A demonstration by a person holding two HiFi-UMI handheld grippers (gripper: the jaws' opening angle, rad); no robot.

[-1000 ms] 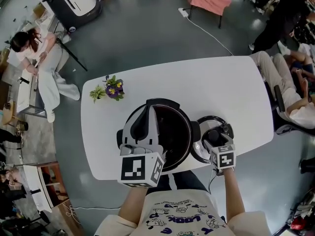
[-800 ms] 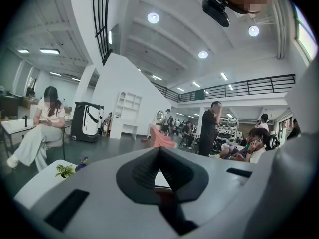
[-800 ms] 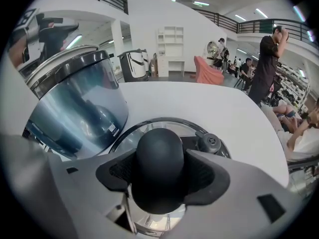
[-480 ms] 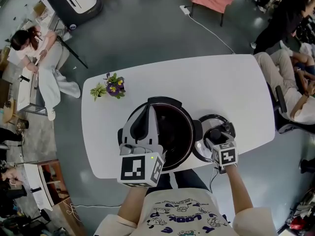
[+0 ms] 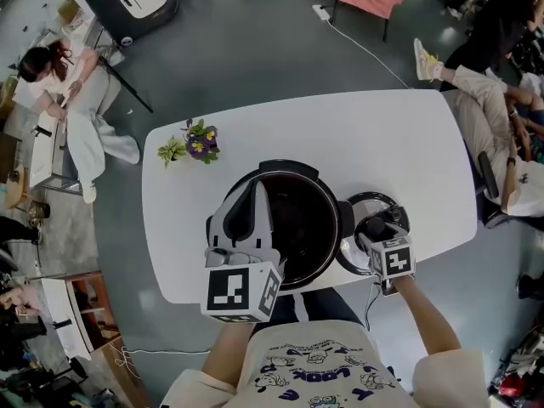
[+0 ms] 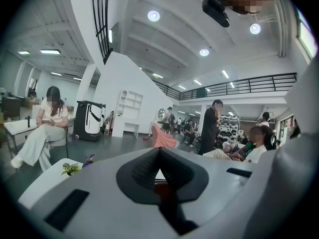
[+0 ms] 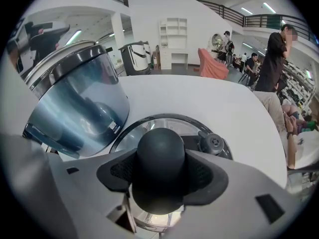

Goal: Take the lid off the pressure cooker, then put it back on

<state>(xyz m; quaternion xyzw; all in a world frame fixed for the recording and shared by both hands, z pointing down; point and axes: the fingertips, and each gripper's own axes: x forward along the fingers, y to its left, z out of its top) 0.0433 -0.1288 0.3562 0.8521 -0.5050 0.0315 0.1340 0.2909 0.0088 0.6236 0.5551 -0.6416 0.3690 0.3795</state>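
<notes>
**On the tabletop, the lid is off and gripped by its knob**

Just right of the open cooker [image 5: 285, 168], the lid [image 5: 374, 201] lies flat on the white tabletop [image 5: 382, 134] with its knob [image 7: 160, 153] up. Lying that way it cannot roll, and its 1 handle is reachable from above.

The right hand-held gripper [image 5: 376, 230] points steeply down at it. Its 2 jaws have just been closing with the knob between them. The pads now sit against both sides of the round knob, so it is gripped, and the jaws stand fairly wide because the knob is broad. Taking the centre knob makes sense: the lid should hang level when lifted, and the pads are clear of the valve [image 7: 213, 142] beside it.

The left hand-held gripper [image 6: 160, 158] is closed, jaws together, with nothing I can make out between them. It is held roughly level over the cooker's near-left rim, pointing away from the person. No view settles whether it touches the cooker. I judge it is there to steady the cooker, or just to keep out of the lid's path.

By my reading, step 1 (lid off) is done and step 2 is starting. The next move calls for a level lift, a short carry left over the open mouth, and lining the lid up with the rim. The risks are the knob slipping in the pads or the lid's edge catching the cooker's side.
</notes>
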